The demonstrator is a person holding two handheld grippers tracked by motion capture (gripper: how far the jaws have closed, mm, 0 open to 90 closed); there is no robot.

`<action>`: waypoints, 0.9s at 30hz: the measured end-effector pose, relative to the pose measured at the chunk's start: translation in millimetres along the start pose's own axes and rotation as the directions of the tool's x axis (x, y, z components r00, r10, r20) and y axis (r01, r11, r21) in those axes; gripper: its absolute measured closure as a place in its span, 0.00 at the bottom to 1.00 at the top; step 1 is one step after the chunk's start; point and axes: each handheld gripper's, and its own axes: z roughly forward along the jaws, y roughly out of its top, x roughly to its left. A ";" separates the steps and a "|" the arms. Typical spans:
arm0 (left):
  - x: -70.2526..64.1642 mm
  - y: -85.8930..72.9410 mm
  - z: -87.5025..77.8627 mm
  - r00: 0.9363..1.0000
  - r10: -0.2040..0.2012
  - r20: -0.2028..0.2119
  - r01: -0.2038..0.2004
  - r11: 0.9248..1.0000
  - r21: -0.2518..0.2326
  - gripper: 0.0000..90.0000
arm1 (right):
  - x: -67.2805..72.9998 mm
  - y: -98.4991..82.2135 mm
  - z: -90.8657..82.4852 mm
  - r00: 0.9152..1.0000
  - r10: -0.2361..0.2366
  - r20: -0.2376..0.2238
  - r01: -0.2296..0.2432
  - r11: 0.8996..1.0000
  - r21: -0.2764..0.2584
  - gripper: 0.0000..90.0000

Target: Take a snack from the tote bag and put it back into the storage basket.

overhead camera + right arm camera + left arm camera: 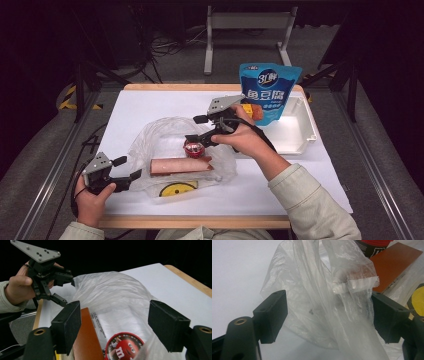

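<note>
A clear plastic bag (160, 132) lies crumpled on the white table (140, 102). Inside it are a long red-brown box (177, 165), a round red M&M's tub (193, 148) and a yellow-and-black item (175, 189). My left gripper (129, 168) sits at the bag's left edge. In the left gripper view its jaws (329, 315) stand apart with a bunched fold of the bag (312, 290) loose between them. My right gripper (196, 129) hovers over the tub (123, 347) and the box (86, 340), open (115, 322) with nothing gripped. The left gripper (67, 290) shows beyond the bag (112, 295).
A blue snack pouch (270, 90) stands upright at the back right, just behind my right hand. A white rectangular tray (300, 130) sits at the table's right side. The wooden table edge (200, 221) runs along the front.
</note>
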 end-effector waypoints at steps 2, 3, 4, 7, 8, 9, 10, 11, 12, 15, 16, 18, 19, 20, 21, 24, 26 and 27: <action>0.3 -0.1 -0.2 1.000 0.000 0.000 0.000 1.000 0.001 0.24 | 1.8 0.1 7.7 1.000 -0.009 -0.010 0.009 1.000 0.015 0.31; 0.4 -0.2 -0.1 1.000 0.000 0.000 0.000 1.000 -0.001 0.24 | 2.4 0.0 10.5 1.000 -0.010 -0.010 0.010 1.000 0.022 0.31; 0.4 -0.2 -0.1 1.000 0.000 0.000 0.000 1.000 -0.001 0.24 | 2.4 0.0 10.5 1.000 -0.010 -0.010 0.010 1.000 0.022 0.31; 0.4 -0.2 -0.4 1.000 0.001 0.001 -0.001 1.000 0.001 0.24 | 2.2 -1.8 20.5 1.000 -0.016 -0.017 0.017 0.999 0.038 0.30; 0.6 -0.3 -0.2 1.000 0.002 0.002 -0.002 1.000 -0.002 0.24 | 1.8 -2.5 22.3 1.000 -0.019 -0.017 0.019 0.999 0.042 0.29; 0.5 -0.3 -0.3 1.000 0.000 0.001 0.000 1.000 0.000 0.24 | 1.9 -3.7 24.9 1.000 -0.011 -0.018 0.012 0.999 0.052 0.29; 0.6 -0.3 -0.3 1.000 0.001 0.001 -0.001 1.000 0.002 0.24 | 1.5 -4.5 26.6 1.000 -0.016 -0.018 0.017 0.998 0.057 0.29; 0.6 -0.3 -0.3 1.000 0.001 0.001 -0.001 1.000 0.002 0.24 | 1.4 -5.5 28.5 1.000 -0.014 -0.019 0.016 0.998 0.065 0.29; 0.6 -0.3 -0.4 1.000 0.001 0.001 -0.001 1.000 0.002 0.24 | 1.4 -5.5 28.5 1.000 -0.014 -0.019 0.016 0.998 0.065 0.29; 0.5 -0.3 -0.3 1.000 0.002 0.001 -0.002 1.000 0.004 0.24 | 0.3 -9.9 35.6 1.000 -0.011 -0.022 0.013 0.996 0.088 0.27; 0.5 -0.3 -0.3 1.000 0.002 0.001 -0.002 1.000 0.004 0.24 | 0.3 -9.9 35.6 1.000 -0.011 -0.022 0.013 0.996 0.088 0.27; 0.4 -0.2 -0.1 1.000 0.002 0.002 -0.002 1.000 0.005 0.24 | -0.8 -12.4 38.9 1.000 -0.012 -0.023 0.015 0.995 0.102 0.26; 0.3 -0.2 -0.1 1.000 0.002 0.002 -0.002 1.000 0.005 0.24 | -1.2 -13.6 40.4 1.000 -0.012 -0.023 0.014 0.994 0.106 0.26; 0.3 -0.2 0.0 1.000 0.002 0.003 -0.002 1.000 0.005 0.24 | -1.7 -15.2 42.2 1.000 -0.011 -0.024 0.014 0.993 0.113 0.26; 0.4 -0.2 0.0 1.000 0.002 0.003 -0.002 1.000 0.006 0.24 | -2.2 -16.5 43.7 1.000 -0.012 -0.025 0.015 0.993 0.120 0.25; 0.3 -0.3 0.1 1.000 0.000 0.004 0.000 1.000 0.008 0.23 | -3.4 -20.3 47.5 1.000 -0.013 -0.020 0.016 0.990 0.142 0.25; 0.3 -0.3 0.2 1.000 0.003 0.004 -0.003 1.000 0.008 0.23 | -4.9 -23.8 50.5 1.000 -0.015 -0.010 0.016 0.987 0.163 0.25; 0.1 -0.4 0.1 1.000 0.001 0.005 -0.001 1.000 0.009 0.23 | -5.9 -25.3 51.6 1.000 -0.018 -0.007 0.019 0.985 0.170 0.24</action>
